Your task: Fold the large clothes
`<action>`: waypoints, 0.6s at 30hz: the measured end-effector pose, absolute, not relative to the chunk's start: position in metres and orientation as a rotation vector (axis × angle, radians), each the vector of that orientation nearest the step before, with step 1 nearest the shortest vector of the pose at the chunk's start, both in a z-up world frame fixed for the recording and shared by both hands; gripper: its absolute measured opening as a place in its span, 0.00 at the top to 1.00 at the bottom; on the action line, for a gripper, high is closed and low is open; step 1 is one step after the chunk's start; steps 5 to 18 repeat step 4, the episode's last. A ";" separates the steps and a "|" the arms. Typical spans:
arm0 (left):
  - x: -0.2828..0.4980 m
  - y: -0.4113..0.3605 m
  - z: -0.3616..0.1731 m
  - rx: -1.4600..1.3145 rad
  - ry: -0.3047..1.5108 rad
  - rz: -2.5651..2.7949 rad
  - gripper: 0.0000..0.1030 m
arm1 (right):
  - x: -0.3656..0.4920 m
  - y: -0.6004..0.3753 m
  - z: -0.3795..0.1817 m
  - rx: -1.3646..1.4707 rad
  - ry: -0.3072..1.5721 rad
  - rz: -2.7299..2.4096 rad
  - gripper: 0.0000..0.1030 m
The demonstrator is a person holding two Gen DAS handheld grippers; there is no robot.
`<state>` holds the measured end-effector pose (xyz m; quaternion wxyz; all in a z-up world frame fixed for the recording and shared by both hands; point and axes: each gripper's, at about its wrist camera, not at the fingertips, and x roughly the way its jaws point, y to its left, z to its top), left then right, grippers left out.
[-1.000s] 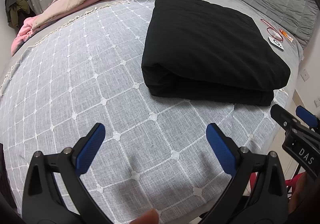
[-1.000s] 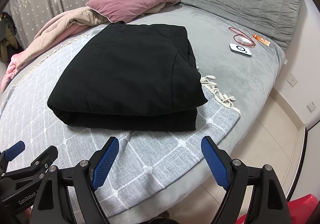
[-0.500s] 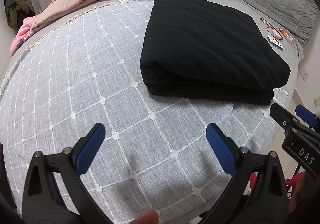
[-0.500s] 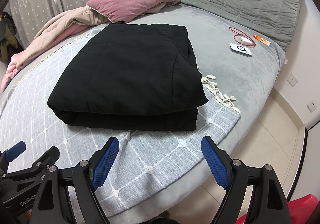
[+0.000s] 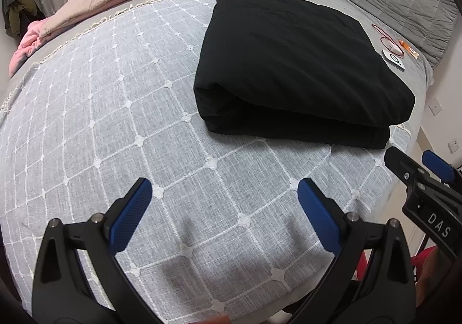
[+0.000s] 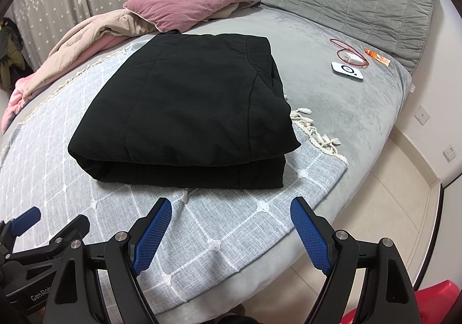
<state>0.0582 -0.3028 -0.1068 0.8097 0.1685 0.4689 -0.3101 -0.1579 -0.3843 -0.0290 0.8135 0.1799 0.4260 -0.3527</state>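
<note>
a black garment [image 6: 184, 110], already folded into a thick rectangle, lies on the checked throw [image 5: 115, 122] across a grey bed [image 6: 332, 110]. the left hand-held gripper [image 5: 225, 217] and right hand-held gripper [image 6: 231, 231] hover short of it, both released, jaws wide and empty. any further fold would best start by pinching the two near corners together, lifting evenly so the layers don't slide.
</note>
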 end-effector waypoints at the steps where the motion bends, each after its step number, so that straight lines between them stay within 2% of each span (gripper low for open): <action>1: 0.058 -0.303 -0.107 0.360 1.002 -0.664 0.02 | -0.158 -0.384 -0.029 0.384 0.909 -0.753 0.17; 18: 0.057 -0.302 -0.106 0.363 1.001 -0.670 0.02 | -0.158 -0.384 -0.029 0.384 0.910 -0.752 0.17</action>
